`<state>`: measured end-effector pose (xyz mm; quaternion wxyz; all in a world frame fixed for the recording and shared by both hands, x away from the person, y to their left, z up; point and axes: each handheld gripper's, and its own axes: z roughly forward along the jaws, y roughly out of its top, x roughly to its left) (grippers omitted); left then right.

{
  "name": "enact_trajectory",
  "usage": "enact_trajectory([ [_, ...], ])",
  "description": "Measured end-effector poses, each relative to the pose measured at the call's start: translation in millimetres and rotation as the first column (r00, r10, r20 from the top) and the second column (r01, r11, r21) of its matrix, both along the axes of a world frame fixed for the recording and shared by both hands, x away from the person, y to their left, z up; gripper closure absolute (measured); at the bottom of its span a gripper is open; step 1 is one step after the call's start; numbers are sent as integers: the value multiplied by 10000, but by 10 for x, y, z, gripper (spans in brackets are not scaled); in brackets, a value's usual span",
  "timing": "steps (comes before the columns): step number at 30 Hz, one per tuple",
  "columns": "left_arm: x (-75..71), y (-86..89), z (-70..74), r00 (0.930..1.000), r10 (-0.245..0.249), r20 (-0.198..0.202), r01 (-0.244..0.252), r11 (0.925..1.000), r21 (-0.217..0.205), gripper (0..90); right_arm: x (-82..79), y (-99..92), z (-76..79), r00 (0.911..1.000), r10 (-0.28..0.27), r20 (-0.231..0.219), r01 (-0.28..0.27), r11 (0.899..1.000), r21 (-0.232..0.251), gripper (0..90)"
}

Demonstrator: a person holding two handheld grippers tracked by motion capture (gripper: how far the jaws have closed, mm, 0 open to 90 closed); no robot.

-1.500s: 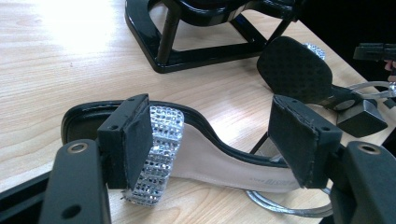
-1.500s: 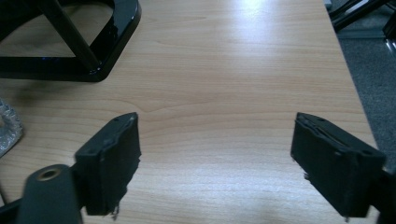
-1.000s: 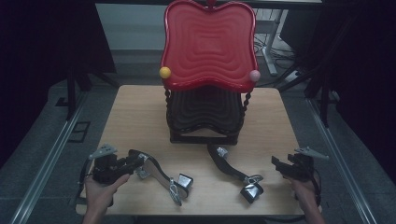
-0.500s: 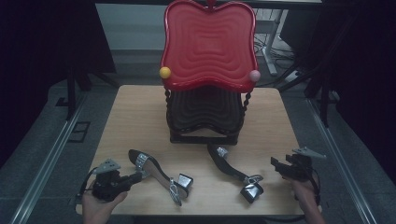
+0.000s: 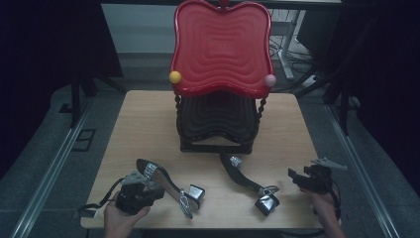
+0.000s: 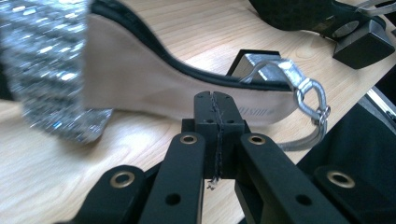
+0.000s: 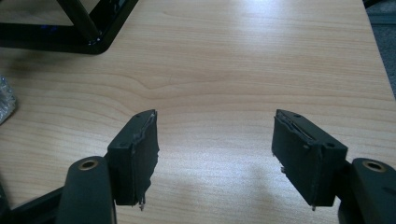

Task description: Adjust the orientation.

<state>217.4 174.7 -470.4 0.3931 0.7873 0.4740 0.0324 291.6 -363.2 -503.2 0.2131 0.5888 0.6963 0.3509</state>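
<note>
Two black high-heeled sandals with silver glitter straps lie on the wooden table [image 5: 143, 124]. The left sandal [image 5: 161, 177] lies on its side just beyond my left gripper [image 5: 157, 192], whose jaws are shut pad to pad with nothing between them. In the left gripper view the tips [image 6: 218, 109] stand close in front of that sandal's beige sole [image 6: 154, 79]. The right sandal [image 5: 245, 177] lies toward the front right. My right gripper [image 5: 293, 176] hovers to its right, open over bare wood [image 7: 215, 135]; its jaws have just closed a little, nothing between them.
A two-tier rack stands at the table's middle back: a red wavy tray [image 5: 221, 47] on top with a yellow ball [image 5: 175, 77] and a pink ball [image 5: 270, 80], and a black tier [image 5: 218, 116] below. Its black base [image 7: 88, 32] lies ahead of the right gripper. Dark floor surrounds the table.
My left hand has sunk and slid toward the left sandal near the front edge, and its jaws have shut. The right hand has stayed where it was.
</note>
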Motion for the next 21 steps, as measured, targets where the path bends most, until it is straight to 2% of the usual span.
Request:
enact_trajectory([
  [2, 79, -94, -21, 9999, -113, -130, 111, 9998, -158, 900, -2, 7, -3, 10000, 14, -41, -15, 10000, -24, 321],
  [9, 226, -316, -74, 9992, -329, -246, 336, 9990, 288, 900, -3, -14, -9, 9999, -3, -110, 2, 10000, -19, 321],
  [19, 345, -376, -40, 9988, -380, -312, 394, 9981, 470, 900, 9, -26, -11, 9999, -16, -117, 16, 10000, -71, 322],
  [20, 407, -392, -38, 9988, -341, -351, 353, 9988, 349, 900, 7, -22, -10, 9999, -33, -103, 32, 10000, -54, 322],
  [21, 407, -392, -38, 9988, -341, -351, 353, 9988, 349, 900, 7, -22, -10, 9999, -33, -103, 32, 10000, -54, 322],
])
